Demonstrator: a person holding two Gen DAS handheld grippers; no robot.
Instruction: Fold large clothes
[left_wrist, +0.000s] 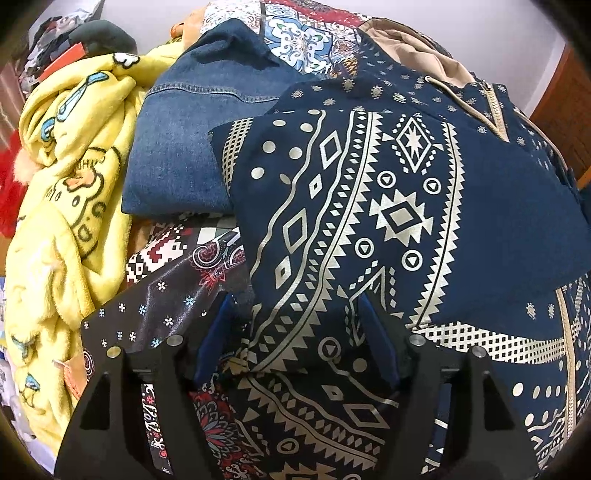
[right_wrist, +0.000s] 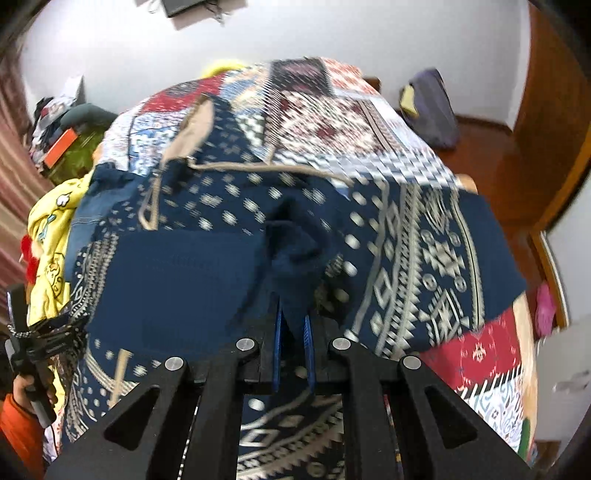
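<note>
Fabric of the navy patterned garment (left_wrist: 388, 206), spread on the quilted bed (right_wrist: 332, 110), looks soft, light and floppy, best taken at hems, with the right gripper (right_wrist: 293, 325) pinching a dark fold and the left gripper (left_wrist: 295, 325) spread above it.

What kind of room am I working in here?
Probably a bedroom: clothes lie on a bed with a patchwork quilt, beside a yellow fleece blanket, with a wooden floor and a wooden door.

walls: white (right_wrist: 332, 33) | floor: glossy wood (right_wrist: 491, 162) | bed: patchwork cover (right_wrist: 332, 110)
</note>
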